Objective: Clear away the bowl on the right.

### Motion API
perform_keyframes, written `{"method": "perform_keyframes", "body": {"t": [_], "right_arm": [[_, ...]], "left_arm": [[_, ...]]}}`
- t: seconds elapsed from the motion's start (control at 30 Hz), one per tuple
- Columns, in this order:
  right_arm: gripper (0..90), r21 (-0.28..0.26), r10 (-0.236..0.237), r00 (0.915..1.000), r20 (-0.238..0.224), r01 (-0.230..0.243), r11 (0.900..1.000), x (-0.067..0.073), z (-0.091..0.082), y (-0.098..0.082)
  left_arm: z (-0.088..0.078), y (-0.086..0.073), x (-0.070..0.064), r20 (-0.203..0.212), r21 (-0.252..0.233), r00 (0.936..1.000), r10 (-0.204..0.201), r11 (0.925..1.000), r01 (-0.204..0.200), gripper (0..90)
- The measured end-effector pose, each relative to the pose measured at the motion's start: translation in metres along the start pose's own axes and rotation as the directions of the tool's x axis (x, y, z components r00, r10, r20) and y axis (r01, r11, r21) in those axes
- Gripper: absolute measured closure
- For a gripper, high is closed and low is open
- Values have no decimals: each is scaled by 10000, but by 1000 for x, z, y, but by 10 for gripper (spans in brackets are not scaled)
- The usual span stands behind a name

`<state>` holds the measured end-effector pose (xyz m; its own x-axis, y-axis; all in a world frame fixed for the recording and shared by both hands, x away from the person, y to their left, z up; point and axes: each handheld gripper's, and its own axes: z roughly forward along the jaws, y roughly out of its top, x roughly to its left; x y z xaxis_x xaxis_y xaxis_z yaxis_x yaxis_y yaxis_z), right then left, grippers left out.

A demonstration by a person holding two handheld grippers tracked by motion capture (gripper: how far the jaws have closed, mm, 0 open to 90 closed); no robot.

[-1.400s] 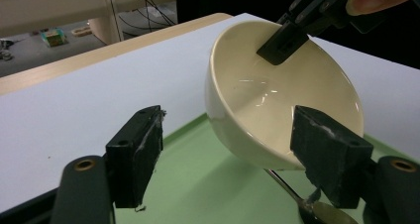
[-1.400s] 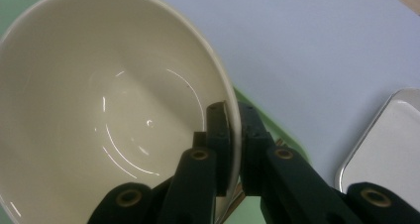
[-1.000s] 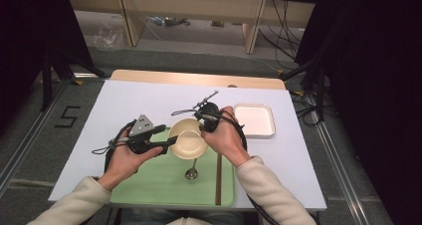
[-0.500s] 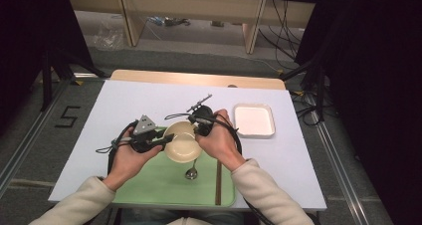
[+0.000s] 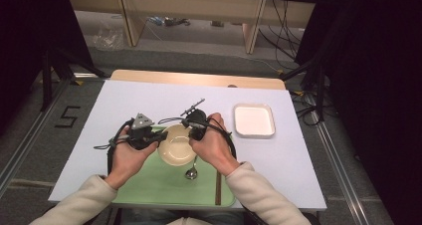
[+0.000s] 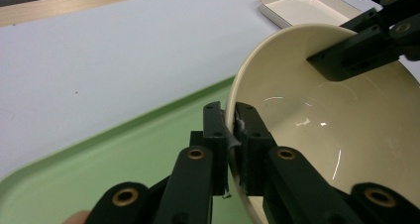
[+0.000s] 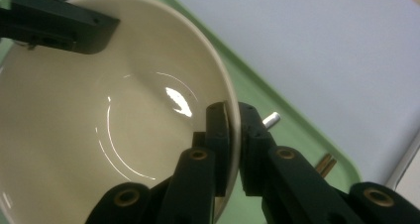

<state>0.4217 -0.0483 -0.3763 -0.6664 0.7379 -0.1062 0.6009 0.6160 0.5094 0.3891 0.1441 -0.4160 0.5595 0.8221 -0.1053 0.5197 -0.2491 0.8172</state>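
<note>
Bowl (image 5: 176,145) pinched at opposite rims by left tool (image 6: 230,127), just closed, and right tool (image 7: 233,130), underside hidden.

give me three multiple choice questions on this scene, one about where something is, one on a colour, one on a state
1. Where does the white dish lie?
A. on the green tray
B. on the white table top, right of the bowl
C. inside the bowl

2. What colour is the tray?
A. green
B. red
C. black

3. How is the bowl held?
A. by the left gripper alone
B. by no gripper, it rests free
C. by both grippers, one on each side of its rim

Answers:
1. B, the high view shows the dish on the table top, apart from the tray.
2. A, its pale green shows in the high view and both gripper views.
3. C, the left gripper, whose jaws have just been closing, pinches the rim, and the right gripper clamps the opposite rim.
</note>
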Motion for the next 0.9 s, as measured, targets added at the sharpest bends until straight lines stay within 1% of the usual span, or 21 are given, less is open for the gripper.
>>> {"method": "perform_keyframes", "body": {"t": [0.03, 0.07, 0.1, 0.13, 0.2, 0.23, 0.27, 0.3, 0.33, 0.4, 0.43, 0.47, 0.5, 0.53, 0.6, 0.63, 0.67, 0.73, 0.77, 0.87, 0.9], "right_arm": [[824, -49, 55, 9999, -147, -56, 10000, 1, -2, 0], [780, -268, -138, 9996, -256, 131, 9996, 0, -4, 1], [750, -406, 15, 9991, -427, -33, 9992, 0, -8, 2], [717, -604, -81, 9988, -483, 51, 9982, -1, -11, 2], [652, -868, 32, 9969, -788, -101, 9962, -5, -20, 3], [636, -995, 98, 9959, -895, -187, 9949, -8, -23, 4], [633, -1101, 94, 9961, -879, -191, 9937, -11, -26, 4], [626, -1278, 350, 9960, -827, -455, 9908, -14, -29, 4], [616, -1458, 343, 9967, -731, -447, 9883, -22, -32, 4], [602, -1663, 648, 9952, -731, -762, 9831, -34, -36, 4], [601, -1727, 764, 9951, -623, -861, 9812, -39, -36, 3], [600, -1748, 891, 9943, -589, -981, 9797, -44, -37, 3], [600, -1727, 1003, 9933, -577, -1089, 9789, -50, -37, 2], [600, -1718, 1357, 9892, -550, -1433, 9746, -56, -36, 0], [600, -1675, 1581, 9864, -457, -1636, 9722, -67, -35, -2], [600, -1591, 1829, 9823, -400, -1870, 9694, -70, -34, -3], [600, -1492, 1719, 9843, -393, -1758, 9730, -74, -34, -4], [596, -1369, 1880, 9817, -296, -1903, 9721, -80, -29, -5], [595, -1263, 2025, 9789, -282, -2044, 9707, -82, -26, -6], [586, -1123, 2028, 9790, -195, -2037, 9726, -88, -18, -9], [586, -1037, 2147, 9765, -201, -2156, 9710, -90, -17, -10]], "left_arm": [[0, 0, 2, -87, 138, 9999, 63, 9999, -61, 842], [0, -2, 4, -49, 269, 10000, 28, 9996, -26, 842], [2, -3, 5, -100, 292, 9999, -95, 9995, 98, 842], [1, -4, 11, -134, 678, 9997, 198, 9975, -188, 842], [3, -7, 14, -164, 526, 9996, -208, 9984, 216, 841], [2, -8, 15, -198, 623, 9997, -169, 9979, 181, 842], [2, -9, 18, -161, 678, 9997, -204, 9975, 215, 841], [1, -9, 20, -171, 753, 9993, -322, 9966, 334, 841], [1, -10, 22, -156, 794, 9994, -315, 9963, 326, 841], [0, -12, 27, -205, 952, 9989, -430, 9944, 448, 841], [-2, -12, 31, -119, 1205, 9997, -211, 9925, 224, 842], [-2, -13, 32, -130, 1280, 9997, -220, 9915, 235, 841], [-2, -14, 34, -109, 1300, 9992, -384, 9907, 395, 841], [-2, -15, 35, -103, 1367, 9994, -324, 9900, 336, 841], [-3, -16, 36, -27, 1478, 9992, -397, 9882, 396, 841], [-2, -17, 36, -41, 1428, 9990, -442, 9888, 444, 841], [-2, -17, 37, 6, 1462, 9991, -423, 9884, 418, 841], [-1, -19, 36, 61, 1431, 9978, -660, 9876, 644, 841], [-1, -19, 37, 125, 1583, 9982, -593, 9858, 565, 842], [0, -21, 37, 131, 1660, 9976, -676, 9840, 645, 841], [1, -22, 37, 130, 1704, 9975, -689, 9832, 657, 841]]}}
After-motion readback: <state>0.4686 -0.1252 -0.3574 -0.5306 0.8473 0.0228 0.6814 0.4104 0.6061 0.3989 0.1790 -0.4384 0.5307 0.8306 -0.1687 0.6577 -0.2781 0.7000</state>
